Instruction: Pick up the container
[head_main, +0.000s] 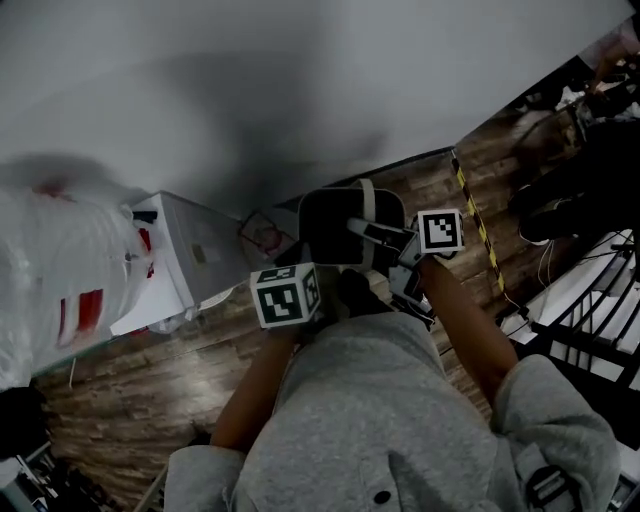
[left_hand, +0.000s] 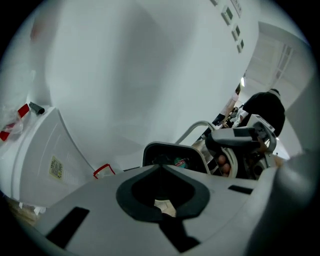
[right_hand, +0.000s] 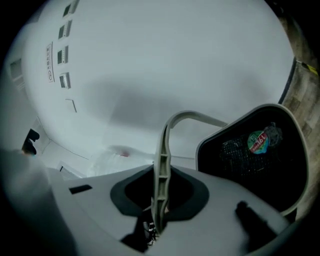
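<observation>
A black container with a pale grey bail handle stands on the wooden floor against the wall. My right gripper reaches over it and is shut on that handle, which runs upright between its jaws. The container's dark inside carries a round green and red sticker. My left gripper hovers just beside the container's near left side. Nothing lies between its jaws, which stand close together. From the left gripper view, the container and the right gripper show ahead.
A white box and a white plastic bag with red print sit on the floor to the left. The white wall is close behind. Yellow-black tape crosses the floor, and black frames stand at the right.
</observation>
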